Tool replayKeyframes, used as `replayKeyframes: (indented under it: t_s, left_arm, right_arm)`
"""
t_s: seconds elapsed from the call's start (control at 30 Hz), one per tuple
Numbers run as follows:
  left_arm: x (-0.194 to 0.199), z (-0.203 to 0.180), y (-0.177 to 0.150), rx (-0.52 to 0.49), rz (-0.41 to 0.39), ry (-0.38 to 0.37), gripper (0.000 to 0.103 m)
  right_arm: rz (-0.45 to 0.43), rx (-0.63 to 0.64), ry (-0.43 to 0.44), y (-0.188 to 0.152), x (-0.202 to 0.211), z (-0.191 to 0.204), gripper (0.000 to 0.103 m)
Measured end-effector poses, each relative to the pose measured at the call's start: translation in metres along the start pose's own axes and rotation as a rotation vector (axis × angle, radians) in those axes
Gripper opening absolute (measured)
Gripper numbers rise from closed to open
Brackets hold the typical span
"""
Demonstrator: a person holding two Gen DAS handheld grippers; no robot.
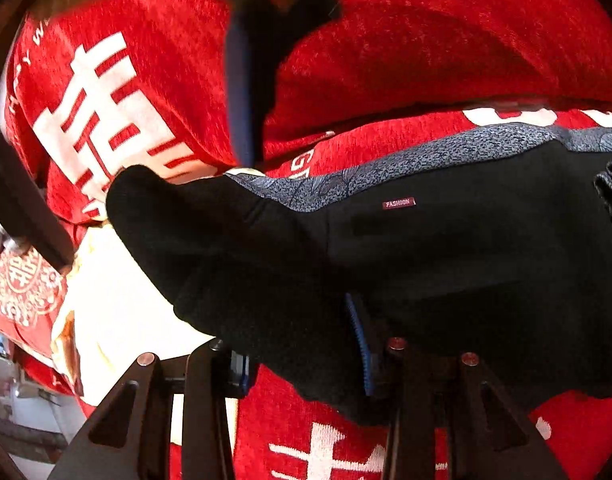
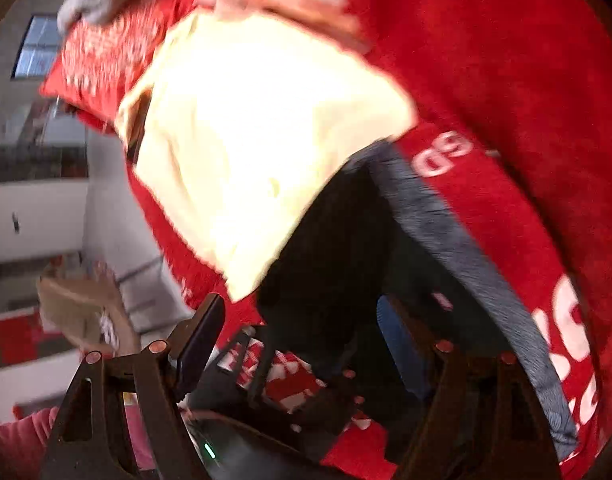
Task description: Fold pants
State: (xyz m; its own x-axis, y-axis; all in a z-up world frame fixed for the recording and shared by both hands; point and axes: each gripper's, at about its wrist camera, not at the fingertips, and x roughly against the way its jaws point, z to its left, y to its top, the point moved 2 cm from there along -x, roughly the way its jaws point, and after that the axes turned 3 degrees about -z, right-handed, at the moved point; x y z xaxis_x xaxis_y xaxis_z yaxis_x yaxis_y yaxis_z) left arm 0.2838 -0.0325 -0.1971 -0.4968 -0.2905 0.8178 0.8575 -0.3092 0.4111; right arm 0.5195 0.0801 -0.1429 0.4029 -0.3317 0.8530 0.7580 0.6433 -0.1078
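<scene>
L gripper [image 1: 306, 364] is pinching the black pants [image 1: 446, 248] — fabric bunches up between its fingers and drapes over them, the cloth stretching out to the right. R gripper [image 2: 306, 360]: its view is blurred; dark cloth sits betw. the fingers, but whether they're pressed onto it I can't tell. Pants lie across the red blanket [image 1: 446, 60] w/ white characters, grey patterned side stripe [image 1: 386, 164] toward the far edge, a cream cloth [image 2: 258, 128] just beside them. Fabric looks soft, floppy, fairly light, not slippery — it'll sag wherever unsupported. Best hold, I'd judge: a seam or the stripe edge, near a corner, both layers together.
</scene>
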Motion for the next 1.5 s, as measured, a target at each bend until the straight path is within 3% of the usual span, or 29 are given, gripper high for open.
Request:
replayKeyframes:
  t_s: [0.07,0.13,0.17,0.2,0.27,0.4,0.63,0.87,1.0,1.13,1.27,1.43,1.5]
  left_arm:
    - [0.003,-0.002,0.0,-0.023,-0.011,0.024,0.04]
    - [0.01,-0.004,-0.002,-0.034,-0.018,0.031,0.04]
    - [0.009,-0.005,0.0,-0.034,-0.015,0.031,0.04]
    - [0.009,-0.003,0.0,-0.027,-0.002,0.019,0.04]
    - [0.015,-0.001,0.002,-0.023,-0.015,0.003,0.04]
    - [0.043,0.0,0.016,-0.026,-0.078,-0.014,0.04]
    - [0.127,-0.011,0.048,-0.037,-0.224,-0.079,0.04]
    - [0.195,-0.075,0.083,-0.111,-0.334,-0.176,0.04]
    - [0.225,-0.146,0.093,-0.229,-0.386,-0.211,0.04]
    - [0.228,-0.221,0.094,-0.344,-0.376,-0.261,0.04]
    - [0.212,-0.288,0.086,-0.42,-0.335,-0.287,0.04]
    - [0.182,-0.35,0.059,-0.538,-0.257,-0.298,0.04]
    - [0.174,-0.362,0.049,-0.584,-0.246,-0.265,0.04]
  right_arm:
    - [0.056,-0.001,-0.02,0.006,-0.013,0.002,0.081]
    - [0.097,-0.023,-0.021,0.009,-0.024,0.001,0.072]
    - [0.111,-0.052,-0.019,0.009,-0.028,-0.004,0.045]
    - [0.114,-0.075,-0.028,0.006,-0.029,-0.011,0.026]
    - [0.079,-0.07,-0.045,0.002,-0.023,-0.014,0.019]
    - [-0.045,-0.073,0.015,-0.019,0.011,-0.019,0.018]
    - [-0.306,-0.112,0.212,-0.097,0.102,-0.045,0.019]
    - [-0.544,-0.194,0.307,-0.213,0.177,-0.098,0.019]
    - [-0.662,-0.298,0.353,-0.291,0.199,-0.153,0.019]
    - [-0.731,-0.406,0.38,-0.358,0.196,-0.212,0.019]
    - [-0.736,-0.535,0.369,-0.405,0.165,-0.275,0.019]
    - [-0.673,-0.684,0.401,-0.434,0.096,-0.333,0.019]
    - [-0.674,-0.726,0.418,-0.442,0.075,-0.347,0.019]
